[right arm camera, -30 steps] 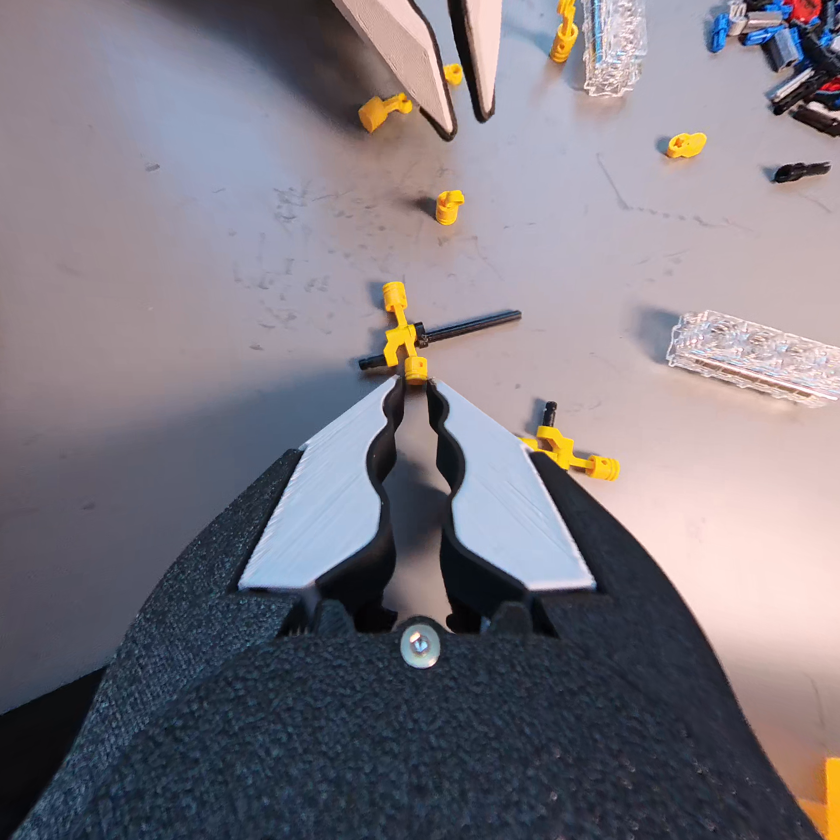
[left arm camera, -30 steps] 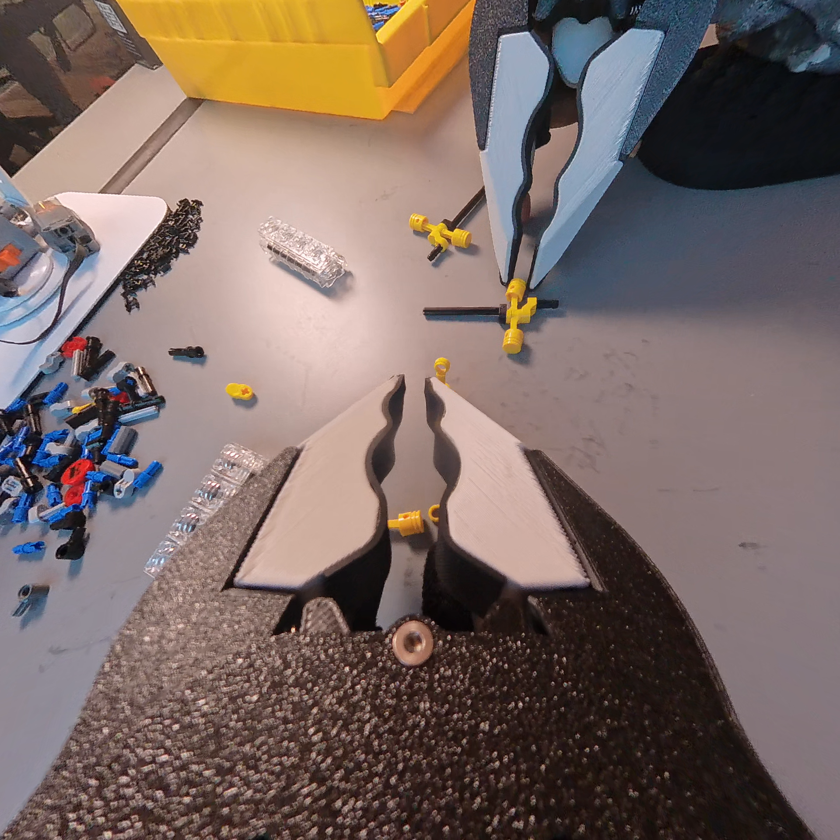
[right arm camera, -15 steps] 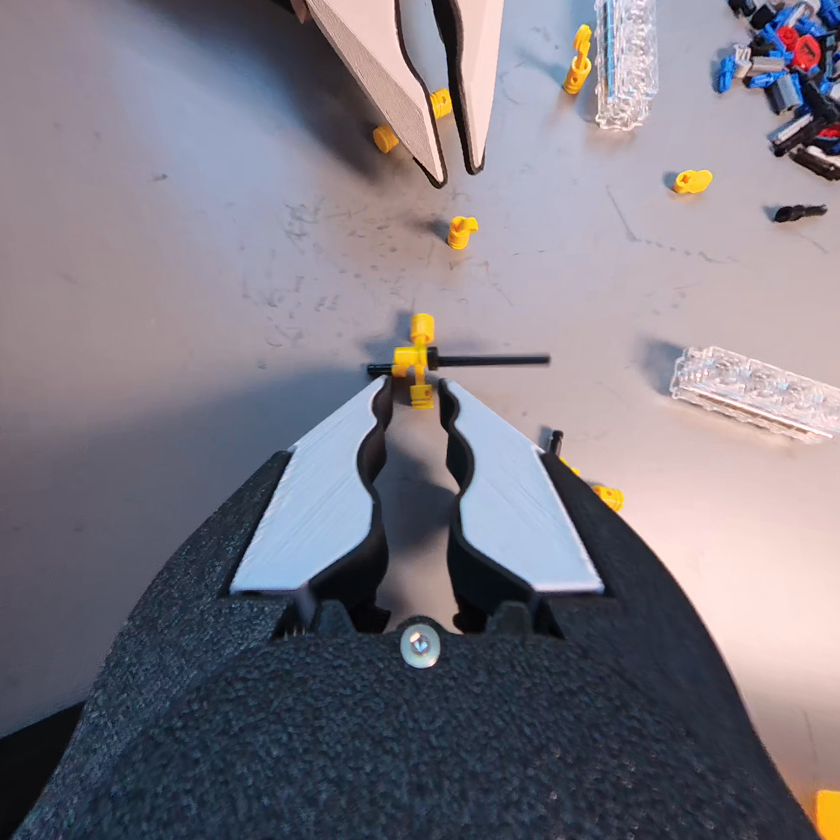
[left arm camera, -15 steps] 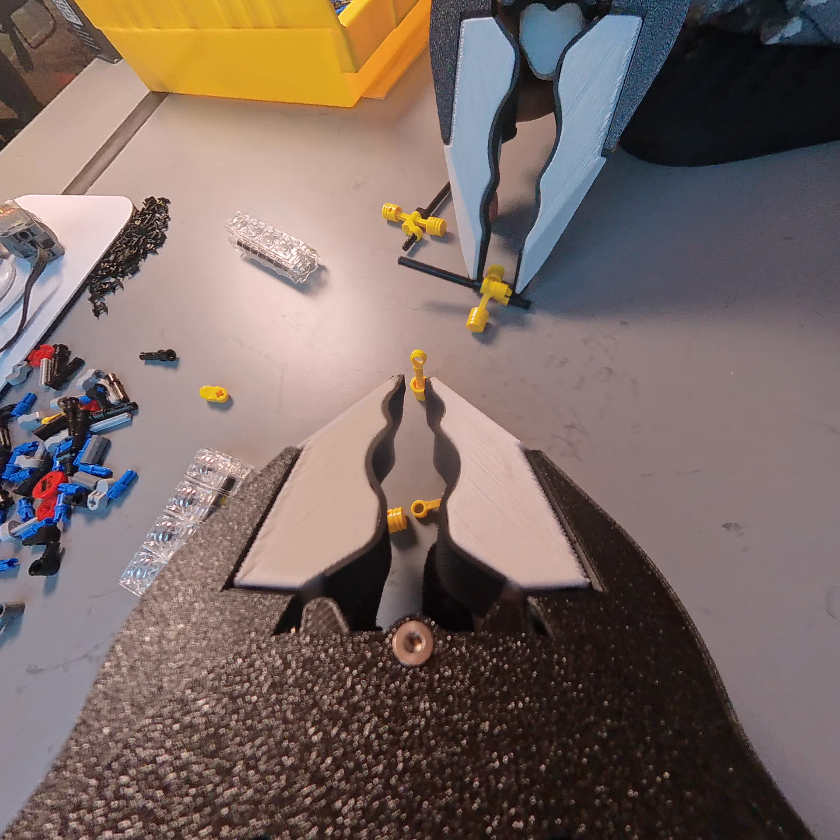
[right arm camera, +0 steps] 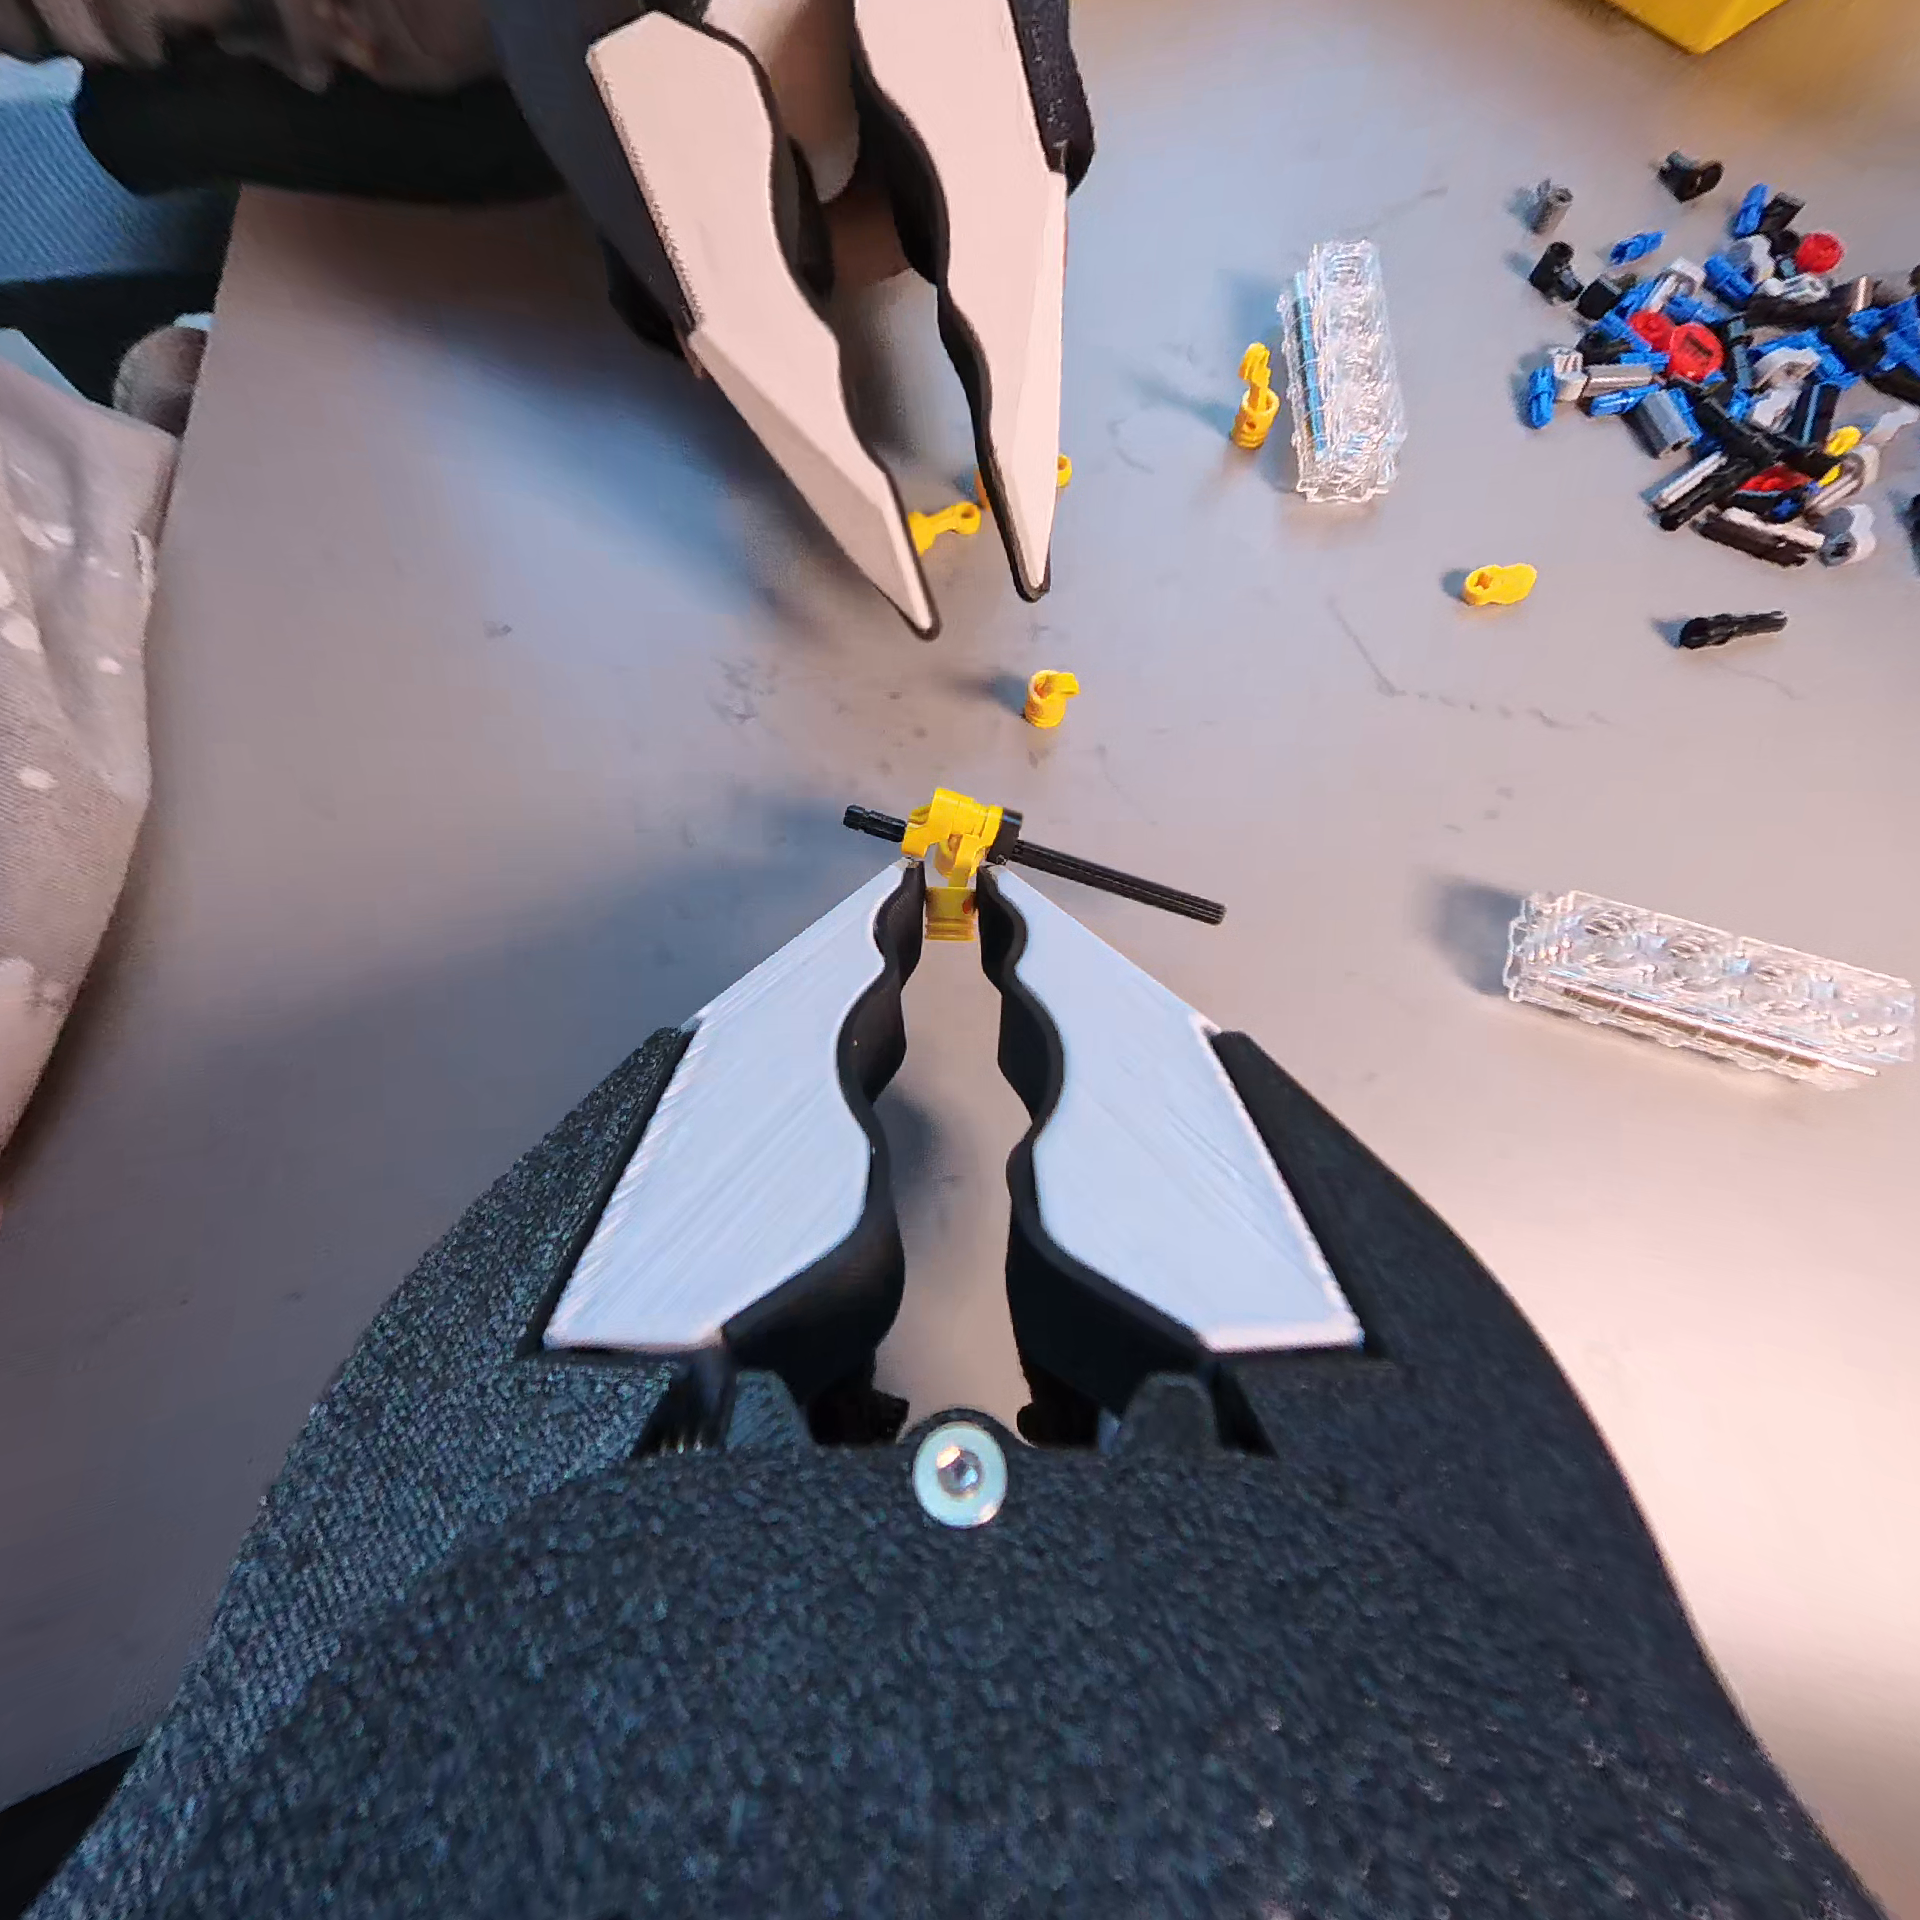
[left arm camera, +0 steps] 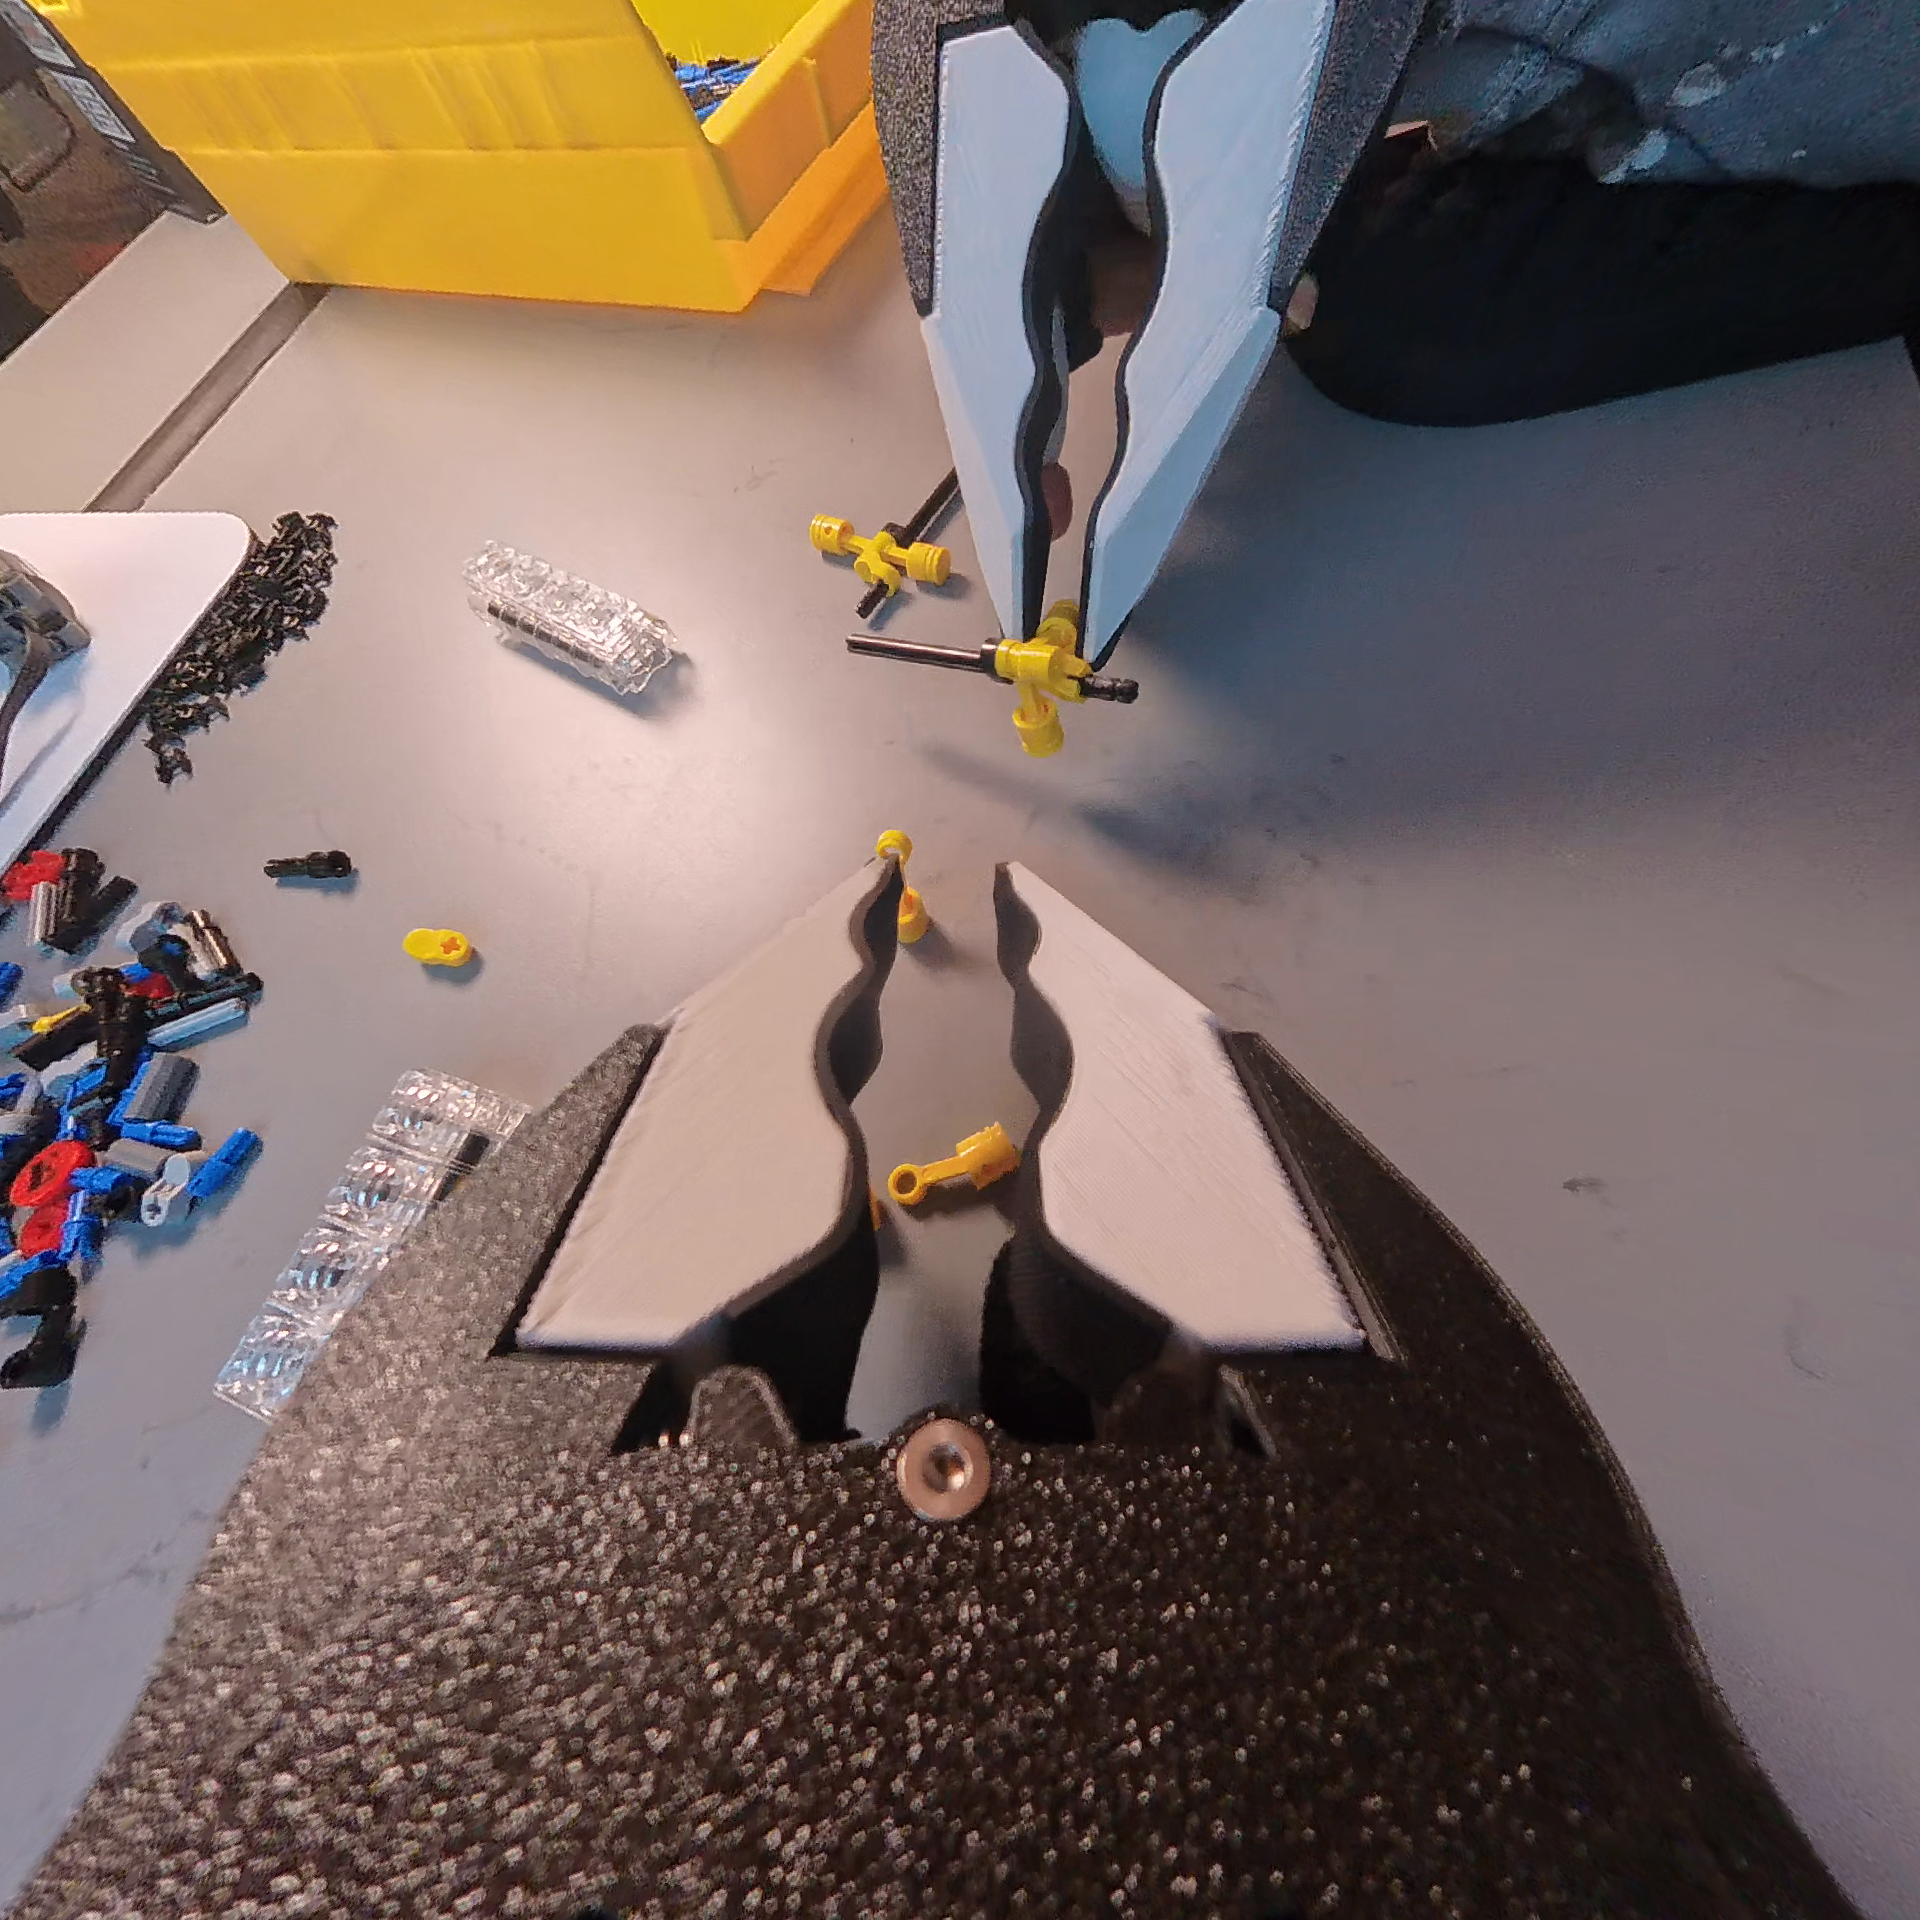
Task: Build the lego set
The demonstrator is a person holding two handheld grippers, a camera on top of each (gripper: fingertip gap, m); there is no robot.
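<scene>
Now my right tool (right arm camera: pixel 943 881) pinches the yellow piston assembly (right arm camera: pixel 951 831) above the table (right arm camera: pixel 520 831).
My left tool (left arm camera: pixel 943 868) hangs open, empty; this tip-only grip could let the black axle (right arm camera: pixel 1112 881) twist free.

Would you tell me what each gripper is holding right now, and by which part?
The right gripper pinches the axle assembly by a yellow piston on it, clear of the table. The left gripper is open and holds nothing.
</scene>
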